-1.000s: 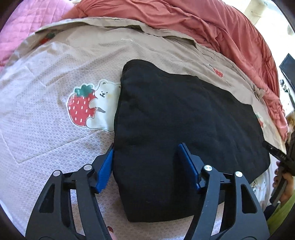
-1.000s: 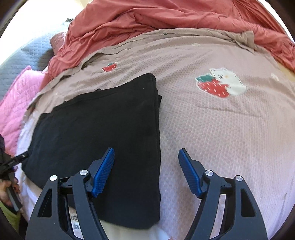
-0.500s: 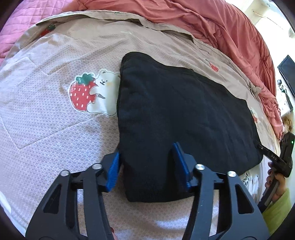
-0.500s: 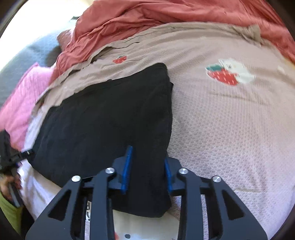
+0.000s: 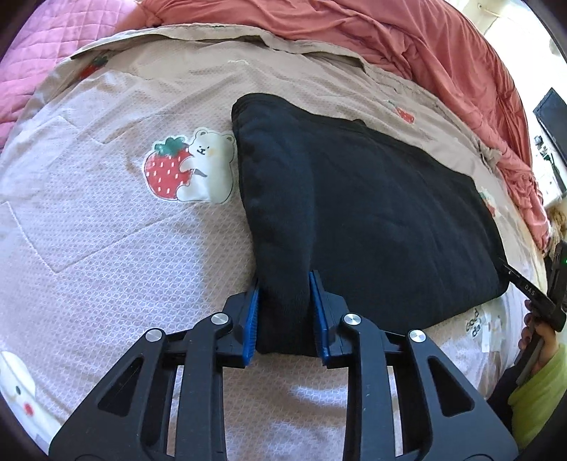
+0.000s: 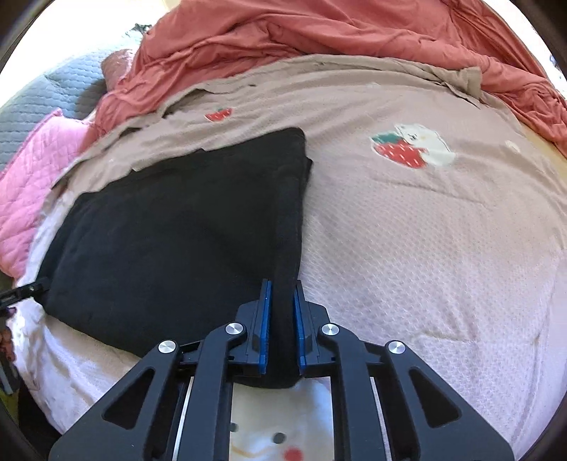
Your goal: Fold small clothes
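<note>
The black garment [image 5: 372, 212] lay flat on the bedspread [image 5: 106, 230]. The left gripper [image 5: 284, 283] was closing on one near corner between its jaws; the right gripper [image 6: 281, 287] clamped the other.

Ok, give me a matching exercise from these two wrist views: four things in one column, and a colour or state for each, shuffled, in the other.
Things:
1. black garment
2. quilted pillow
3. crumpled blanket
4. strawberry on the bedspread

Colour or state:
A. hugged by a white bear
B. pink
C. near corners pinched by the left gripper and right gripper
D. rust red, bunched along the far side

Pairs: 1-C, 2-B, 3-D, 4-A
</note>
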The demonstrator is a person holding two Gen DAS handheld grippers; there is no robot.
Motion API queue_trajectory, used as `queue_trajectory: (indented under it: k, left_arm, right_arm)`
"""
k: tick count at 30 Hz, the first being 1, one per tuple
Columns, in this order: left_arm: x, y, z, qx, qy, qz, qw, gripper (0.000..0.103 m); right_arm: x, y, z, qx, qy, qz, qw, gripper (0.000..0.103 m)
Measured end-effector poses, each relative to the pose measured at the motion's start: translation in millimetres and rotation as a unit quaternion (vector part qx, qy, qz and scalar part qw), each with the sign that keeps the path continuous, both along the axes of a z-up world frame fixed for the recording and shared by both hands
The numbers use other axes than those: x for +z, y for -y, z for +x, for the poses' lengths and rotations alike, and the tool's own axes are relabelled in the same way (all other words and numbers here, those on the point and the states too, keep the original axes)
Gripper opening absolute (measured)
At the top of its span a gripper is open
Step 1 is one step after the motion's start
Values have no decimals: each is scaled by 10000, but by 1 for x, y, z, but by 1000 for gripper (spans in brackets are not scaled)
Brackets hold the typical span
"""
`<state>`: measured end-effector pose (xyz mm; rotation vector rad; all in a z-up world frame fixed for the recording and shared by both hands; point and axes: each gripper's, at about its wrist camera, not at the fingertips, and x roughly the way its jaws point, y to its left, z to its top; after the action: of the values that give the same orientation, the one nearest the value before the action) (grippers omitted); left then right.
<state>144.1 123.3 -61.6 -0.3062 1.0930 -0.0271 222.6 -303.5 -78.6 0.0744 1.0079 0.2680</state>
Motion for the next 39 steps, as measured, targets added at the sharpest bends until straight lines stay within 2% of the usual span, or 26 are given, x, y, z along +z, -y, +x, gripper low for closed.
queue_trajectory:
  k: [5,8,10,14,16,20,22,26,27,28,32,34,39]
  left_arm:
    - [-8,-2,2,-9,-86,-46,10000,26]
    - [-9,-4,4,-61,-88,-79,9999,26]
    - [-9,-5,5,-88,-82,-106,9999,28]
    - [-9,-6,5,-132,-119,-166,9997,36]
    - [-9,-4,5,-177,-122,-179,9996,38]
    - [-4,-2,5,-235,-80,-151,9996,42]
    - [-2,-1,6,-246,-79,-171,9995,42]
    - [1,-3,5,-244,-48,-212,9995,46]
    - [2,-3,5,-237,-35,-249,9994,48]
    - [3,-4,5,-229,-25,-296,9993,49]
    - [7,-4,5,-243,3,-295,9993,51]
    - [9,-4,5,-242,6,-296,9993,53]
    - [21,-7,3,-208,125,-368,9990,57]
  right_arm:
    - [-6,-8,0,40,114,-395,9991,15]
    - [-7,-8,-1,11,149,-432,9990,17]
    - [-8,-6,-1,-84,148,-429,9989,25]
    - [-9,2,-4,-342,76,-322,9989,33]
    - [-9,3,-5,-448,72,-367,9983,41]
    - [-6,2,-10,-567,87,-484,9972,49]
    - [-5,3,-13,-624,105,-565,9964,57]
    - [-2,4,-19,-713,108,-569,9958,59]
    - [-1,4,-21,-719,108,-573,9957,62]
    - [0,4,-22,-738,111,-602,9954,70]
    - [6,3,-30,-782,177,-664,9946,72]
    - [9,2,-34,-784,209,-658,9945,82]
    - [19,-2,-43,-774,301,-678,9942,84]
